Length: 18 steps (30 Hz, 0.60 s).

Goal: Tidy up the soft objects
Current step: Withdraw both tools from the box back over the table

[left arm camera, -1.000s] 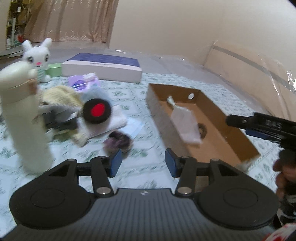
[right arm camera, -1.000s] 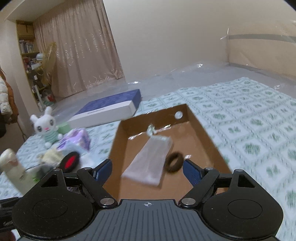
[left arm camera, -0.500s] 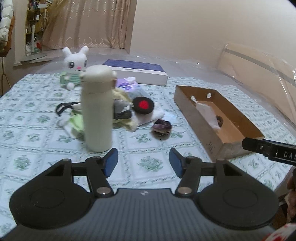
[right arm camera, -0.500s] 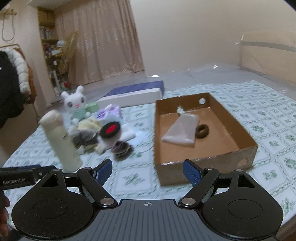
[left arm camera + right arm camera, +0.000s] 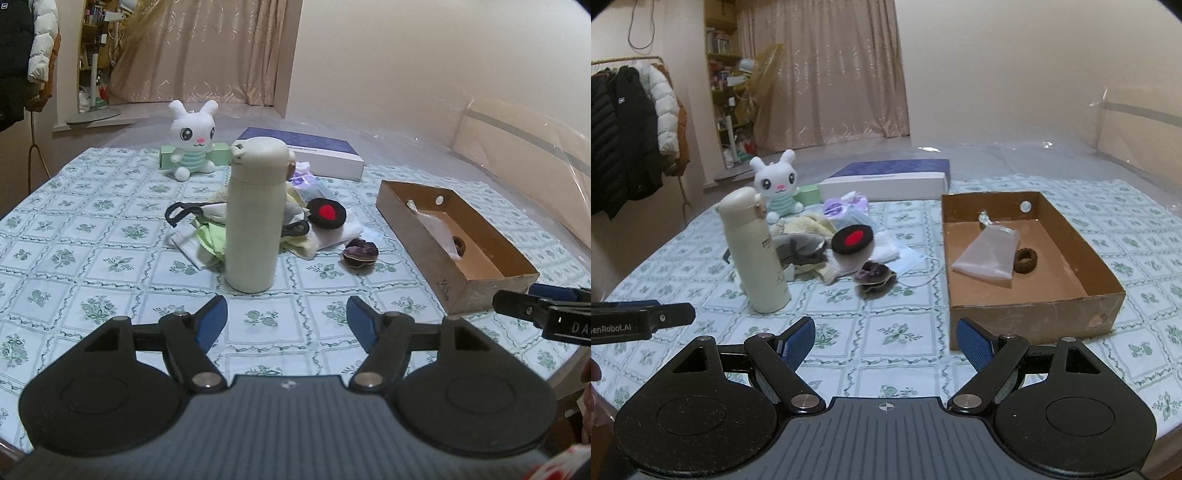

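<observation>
- Cream-coloured bottle (image 5: 255, 218) stands upright left of centre on the tabletop (image 5: 92, 258), which is covered by a green flower-print cloth; its lid is shut.
- Behind it at the far left edge sits a white plush rabbit (image 5: 192, 142) in a striped top, with a small green box (image 5: 221, 157) just behind it.
- A long blue and white box (image 5: 314, 155) lies flat at the far edge, right of the rabbit.
- Just behind and beside the bottle is the pile of soft things (image 5: 812, 240): pale yellow and green cloths, a grey piece with black straps, a white folded cloth.
- On that pile rests a black round pad with a red centre (image 5: 327, 213).
- A purple scrunchie (image 5: 360, 252) lies alone on the cloth, between the pile and the cardboard box.
- The open cardboard box (image 5: 1108, 280) stands at the right; inside are a clear plastic bag (image 5: 988, 254) and, touching it, a brown hair tie (image 5: 1026, 260).
- The left hand-held gripper (image 5: 287, 319) hovers low over the near edge in front of the bottle, its jaws opening with nothing between them.
- The right hand-held gripper (image 5: 885, 341) hovers near the box's front left corner, jaws wide and empty.
</observation>
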### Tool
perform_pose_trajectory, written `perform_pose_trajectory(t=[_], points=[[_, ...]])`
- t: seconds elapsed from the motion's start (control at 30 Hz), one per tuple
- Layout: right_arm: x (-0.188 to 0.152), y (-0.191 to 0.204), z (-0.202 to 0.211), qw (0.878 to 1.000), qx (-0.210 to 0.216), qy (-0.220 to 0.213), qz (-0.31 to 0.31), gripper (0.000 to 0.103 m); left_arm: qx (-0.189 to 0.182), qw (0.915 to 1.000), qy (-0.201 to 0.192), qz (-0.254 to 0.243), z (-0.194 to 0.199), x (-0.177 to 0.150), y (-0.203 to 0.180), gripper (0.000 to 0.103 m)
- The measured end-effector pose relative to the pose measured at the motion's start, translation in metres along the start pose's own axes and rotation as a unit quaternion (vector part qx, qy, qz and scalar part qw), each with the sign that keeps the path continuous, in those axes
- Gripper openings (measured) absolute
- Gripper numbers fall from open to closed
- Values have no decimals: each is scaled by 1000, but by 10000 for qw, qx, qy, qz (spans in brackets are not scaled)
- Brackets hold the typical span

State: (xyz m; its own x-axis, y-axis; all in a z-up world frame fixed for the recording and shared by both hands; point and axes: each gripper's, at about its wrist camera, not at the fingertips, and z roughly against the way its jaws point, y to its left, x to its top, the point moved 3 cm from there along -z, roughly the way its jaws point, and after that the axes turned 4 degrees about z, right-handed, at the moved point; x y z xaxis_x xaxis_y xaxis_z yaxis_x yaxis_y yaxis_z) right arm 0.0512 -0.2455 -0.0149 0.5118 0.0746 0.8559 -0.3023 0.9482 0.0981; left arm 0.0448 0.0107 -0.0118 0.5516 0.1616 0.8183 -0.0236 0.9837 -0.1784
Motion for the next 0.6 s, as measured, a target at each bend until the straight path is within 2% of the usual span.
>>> perform_pose_trajectory(t=[0.13,0.6], points=[[1,4,-3,9999,8,17,100,83,27,10000,-28,-44,0,1,3,75],[2,6,-37,9993,44,143,351,83,12,9999,156,-70,-30,0,7,76]])
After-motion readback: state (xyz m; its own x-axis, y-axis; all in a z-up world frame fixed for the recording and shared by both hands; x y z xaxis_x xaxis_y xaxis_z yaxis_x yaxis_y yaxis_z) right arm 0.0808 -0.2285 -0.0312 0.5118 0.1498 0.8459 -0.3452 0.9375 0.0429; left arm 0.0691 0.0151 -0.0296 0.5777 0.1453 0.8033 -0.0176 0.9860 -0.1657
